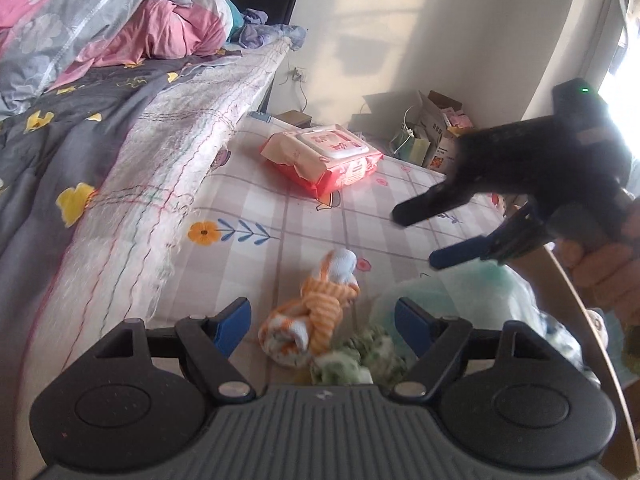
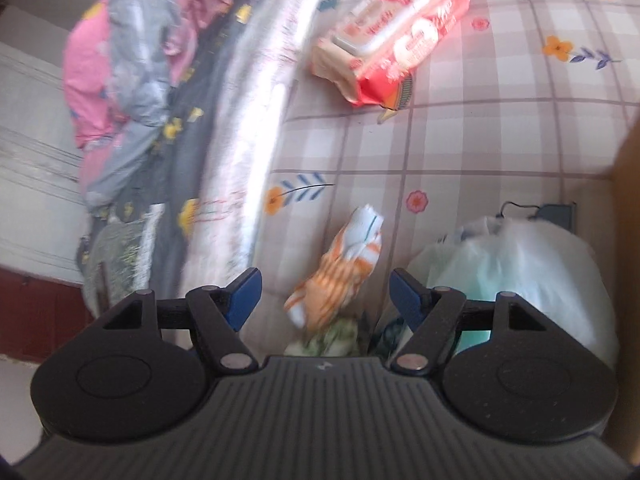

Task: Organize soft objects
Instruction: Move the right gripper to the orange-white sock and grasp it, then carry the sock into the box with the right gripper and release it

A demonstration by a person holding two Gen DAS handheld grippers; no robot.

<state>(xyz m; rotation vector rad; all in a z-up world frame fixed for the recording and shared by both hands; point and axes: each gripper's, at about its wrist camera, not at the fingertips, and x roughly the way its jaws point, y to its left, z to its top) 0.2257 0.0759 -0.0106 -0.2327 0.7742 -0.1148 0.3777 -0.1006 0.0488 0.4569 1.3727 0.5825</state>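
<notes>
An orange-and-white striped cloth (image 1: 316, 312) (image 2: 340, 268) lies knotted on the checked floral sheet (image 1: 320, 220). A green-patterned cloth (image 1: 352, 360) (image 2: 336, 334) lies bunched just nearer to both cameras. My left gripper (image 1: 324, 318) is open above these cloths with nothing between its fingers. My right gripper (image 2: 326, 292) is also open and empty, hovering over the same cloths. In the left wrist view the right gripper (image 1: 432, 236) comes in from the right, held by a hand (image 1: 608, 268), with its fingers apart above a pale plastic bag (image 1: 480, 288) (image 2: 520, 264).
A red-and-cream wipes pack (image 1: 320, 156) (image 2: 392, 36) lies farther out on the sheet. A folded quilt and pink-grey bedding (image 1: 100, 40) (image 2: 120, 60) pile up on the left. A brown curved rim (image 1: 580, 300) borders the bag. Boxes (image 1: 436, 136) stand by the far wall.
</notes>
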